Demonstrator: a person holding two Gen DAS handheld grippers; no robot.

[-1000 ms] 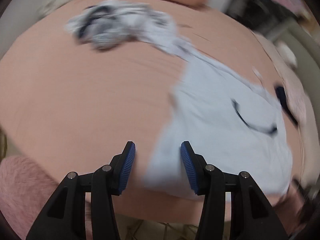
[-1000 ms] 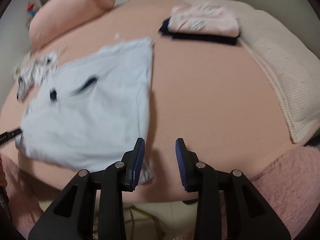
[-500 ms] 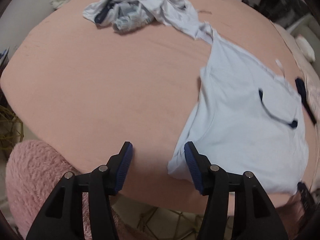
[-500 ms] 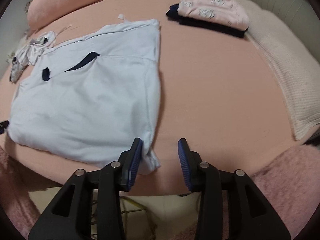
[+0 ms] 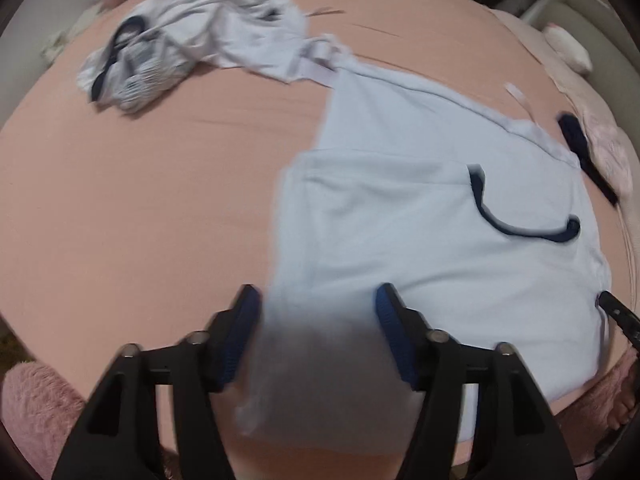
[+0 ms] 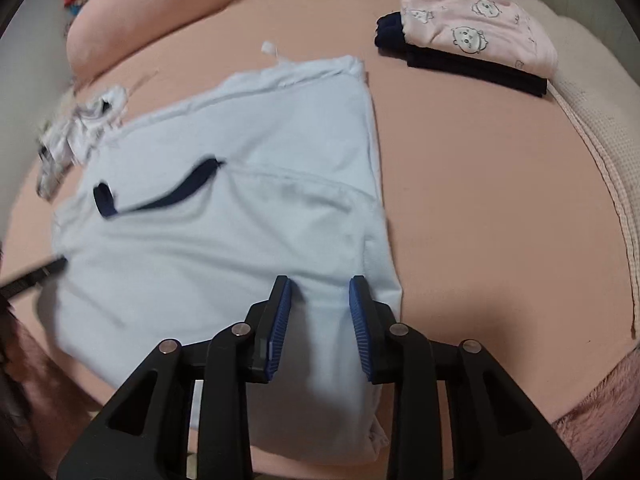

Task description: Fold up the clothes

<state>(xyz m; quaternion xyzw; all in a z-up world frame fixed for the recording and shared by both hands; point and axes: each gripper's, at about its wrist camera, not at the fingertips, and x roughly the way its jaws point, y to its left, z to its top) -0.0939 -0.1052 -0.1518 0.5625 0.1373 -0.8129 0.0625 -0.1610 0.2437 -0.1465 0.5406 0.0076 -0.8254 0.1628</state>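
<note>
A light blue garment [image 5: 400, 220] with a navy neck trim [image 5: 520, 232] lies spread flat on the pink bed sheet [image 5: 140, 200]. My left gripper [image 5: 316, 300] hangs over its near hem. The jaws are opening wide and a blurred fold of cloth sits between them without being pressed. In the right wrist view the same garment [image 6: 240, 220] lies under my right gripper [image 6: 320, 292] near its other near corner. Those jaws are closing with cloth in the gap, and the blue pads [image 6: 280, 312] stand apart from it.
A crumpled pile of white and striped clothes [image 5: 192, 52] lies at the far left. A folded pink top on navy clothes [image 6: 476, 40] sits far right, beside a cream blanket [image 6: 600, 140]. A pink pillow [image 6: 152, 24] is at the head. Fuzzy pink fabric [image 6: 600, 412] borders the bed edge.
Both grippers have shifted from beside the garment's near corners to over its hem. The left jaws have spread wider. The right jaws have narrowed around the cloth.
</note>
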